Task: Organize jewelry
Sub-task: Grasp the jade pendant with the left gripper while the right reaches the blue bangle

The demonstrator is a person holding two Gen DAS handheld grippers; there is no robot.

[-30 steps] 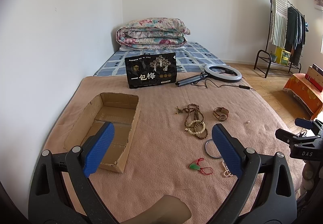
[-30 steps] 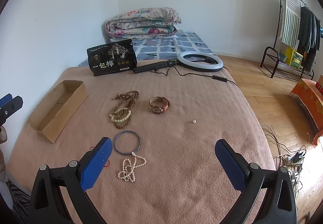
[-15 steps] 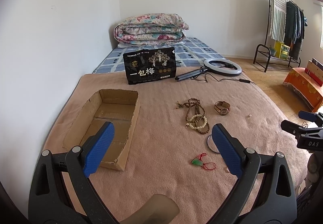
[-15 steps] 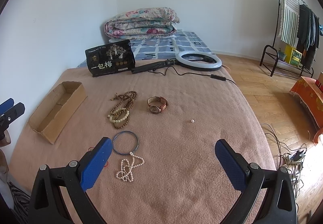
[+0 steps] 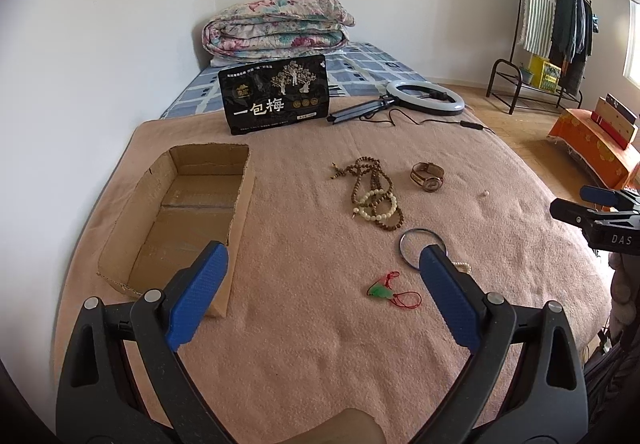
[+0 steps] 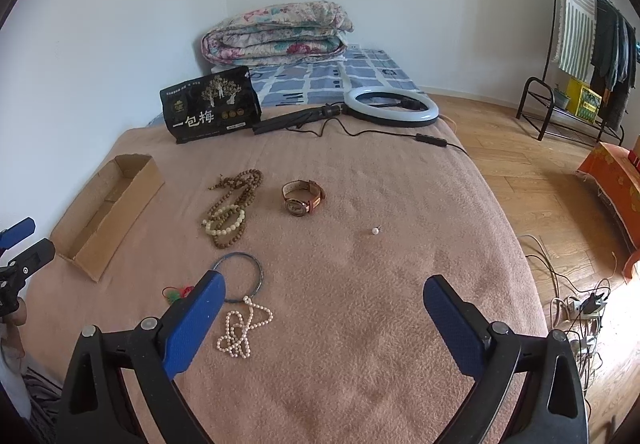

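Observation:
Jewelry lies spread on a pink blanket (image 6: 360, 324). There are brown and cream bead strands (image 5: 376, 196) (image 6: 230, 210), a brown-strapped watch (image 5: 427, 177) (image 6: 303, 197), a thin blue bangle (image 5: 412, 244) (image 6: 244, 272), a white pearl string (image 6: 242, 328), a green pendant on red cord (image 5: 382, 290) (image 6: 176, 294) and one loose pearl (image 5: 486, 193) (image 6: 375, 231). An open cardboard box (image 5: 180, 216) (image 6: 108, 212) sits at the left, empty. My left gripper (image 5: 322, 300) is open above the blanket near the pendant. My right gripper (image 6: 324, 320) is open over bare blanket, right of the pearl string.
A black snack bag (image 5: 276, 98), a ring light with cable (image 5: 424, 96) and a folded quilt (image 5: 276, 26) lie at the far end. A wall runs along the left. Wood floor, a clothes rack (image 6: 588, 44) and floor cables (image 6: 576, 304) are to the right.
Both cameras have drifted slightly, the left one a little lower and nearer the blanket. The jewelry has not moved and both grippers stay open.

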